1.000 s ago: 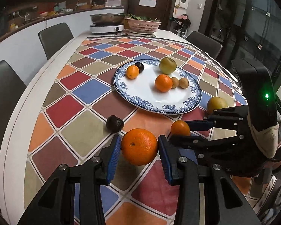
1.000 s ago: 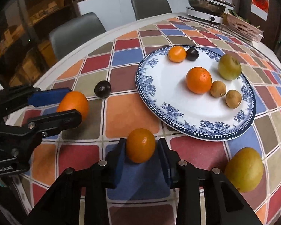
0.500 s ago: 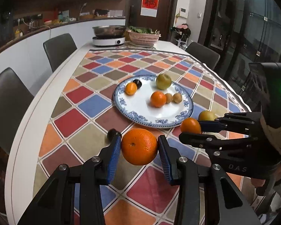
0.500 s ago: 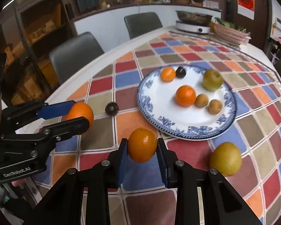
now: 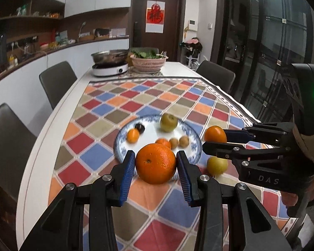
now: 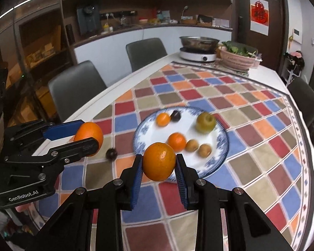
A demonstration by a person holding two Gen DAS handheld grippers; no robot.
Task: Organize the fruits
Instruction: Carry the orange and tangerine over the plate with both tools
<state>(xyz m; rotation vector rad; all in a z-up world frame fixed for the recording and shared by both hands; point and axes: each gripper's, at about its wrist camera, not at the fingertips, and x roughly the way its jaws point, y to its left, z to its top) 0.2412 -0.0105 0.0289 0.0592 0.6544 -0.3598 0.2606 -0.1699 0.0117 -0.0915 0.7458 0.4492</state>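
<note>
A large orange (image 5: 156, 163) hangs above the checked tablecloth, and my left gripper (image 5: 156, 155) is shut on it. My right gripper (image 6: 159, 156) is shut on a smaller orange (image 6: 159, 161), also held in the air. Each gripper shows in the other's view: the right gripper (image 5: 214, 139) to the right, the left gripper (image 6: 90, 133) to the left. Beyond both lies the blue-and-white plate (image 5: 119, 146) with several fruits on it. A yellow-green fruit (image 5: 217, 164) and a dark plum (image 6: 111, 153) lie on the cloth beside the plate (image 6: 140, 133).
At the table's far end stand an induction cooker with a steel pan (image 5: 110, 69) and a pink basket of greens (image 5: 148, 62). Grey chairs (image 5: 58, 81) line the left edge, another chair (image 5: 216, 75) the right. The table's white rim (image 5: 37, 159) runs close on the left.
Both grippers have risen with their oranges, lifting them off the cloth. The plate and table now look lower and farther away, and more of the room shows.
</note>
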